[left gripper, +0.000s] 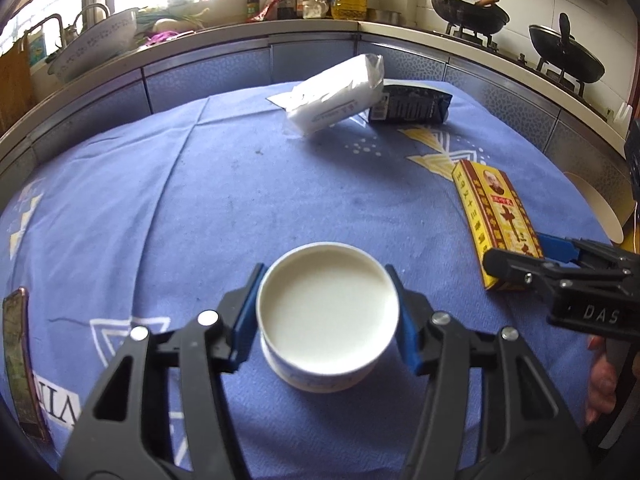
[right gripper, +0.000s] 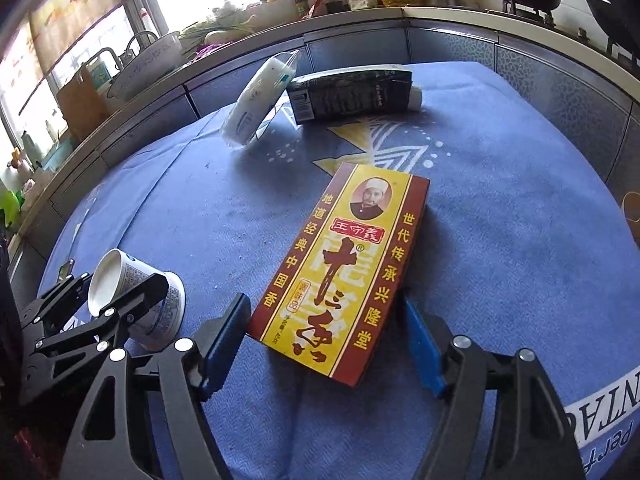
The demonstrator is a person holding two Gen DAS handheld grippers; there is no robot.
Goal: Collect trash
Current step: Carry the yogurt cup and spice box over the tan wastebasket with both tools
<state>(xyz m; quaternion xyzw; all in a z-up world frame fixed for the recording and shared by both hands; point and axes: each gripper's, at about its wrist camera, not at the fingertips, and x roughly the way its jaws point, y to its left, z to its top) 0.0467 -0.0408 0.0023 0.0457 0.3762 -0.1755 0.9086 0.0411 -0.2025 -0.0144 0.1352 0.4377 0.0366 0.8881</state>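
On the blue tablecloth (left gripper: 192, 208), two grippers each straddle a piece of trash.

The left gripper (left gripper: 326, 322) clasps the white paper cup (left gripper: 328, 314), pads touching its rim; the cup looks light and easily crushed, so a gentle squeeze suits it. The right gripper (right gripper: 326, 340) stands wide around the near end of the yellow spice box (right gripper: 340, 268), pads not yet pressing; stiff card, probably light, best pinched across its long sides. Beyond, a white packet (left gripper: 336, 94) leans on a dark carton (left gripper: 412, 104), leaving open cloth between.
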